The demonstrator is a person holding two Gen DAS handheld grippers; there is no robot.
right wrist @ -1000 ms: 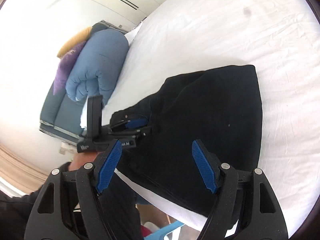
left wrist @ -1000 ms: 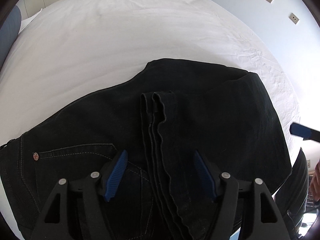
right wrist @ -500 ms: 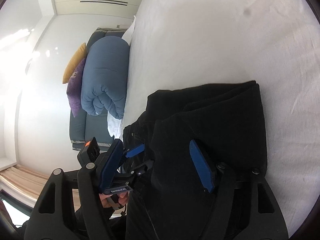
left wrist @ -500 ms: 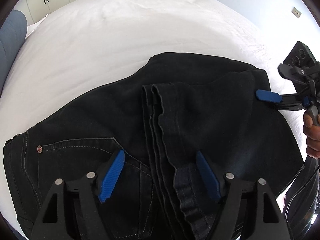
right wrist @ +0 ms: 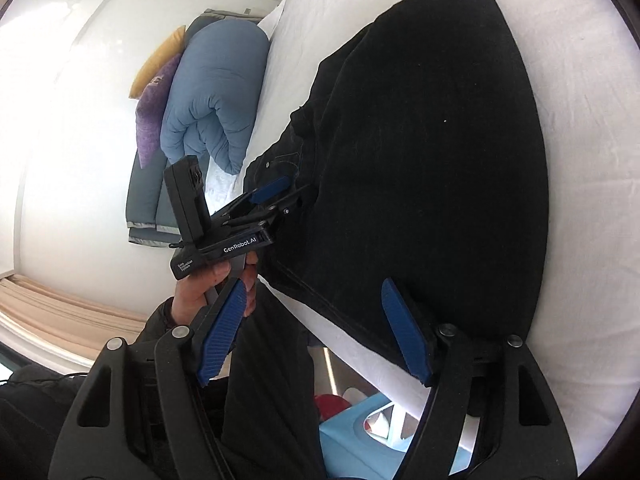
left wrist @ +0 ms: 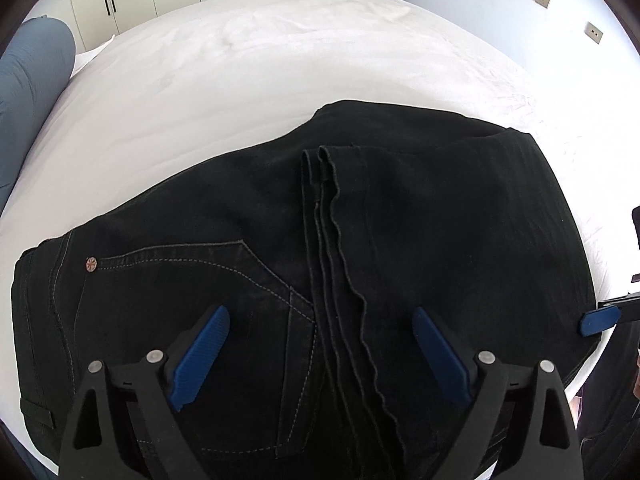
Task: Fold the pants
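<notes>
The pants (left wrist: 400,240) are lying on the white bed (left wrist: 280,60), already doubled over, hems resting across the seat near the back pocket. I am judging one more fold is coming. My left gripper (left wrist: 320,352) and right gripper (right wrist: 316,332) are both hanging spread apart, gripping nothing. Next I am needing pinches along the near edge.

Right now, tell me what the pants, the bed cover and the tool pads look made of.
Pants: black denim, matte, with pale contrast stitching and a metal rivet.
Bed cover: white woven fabric, probably cotton, finely creased.
Left tool pads: blue ribbed rubber or plastic.
</notes>
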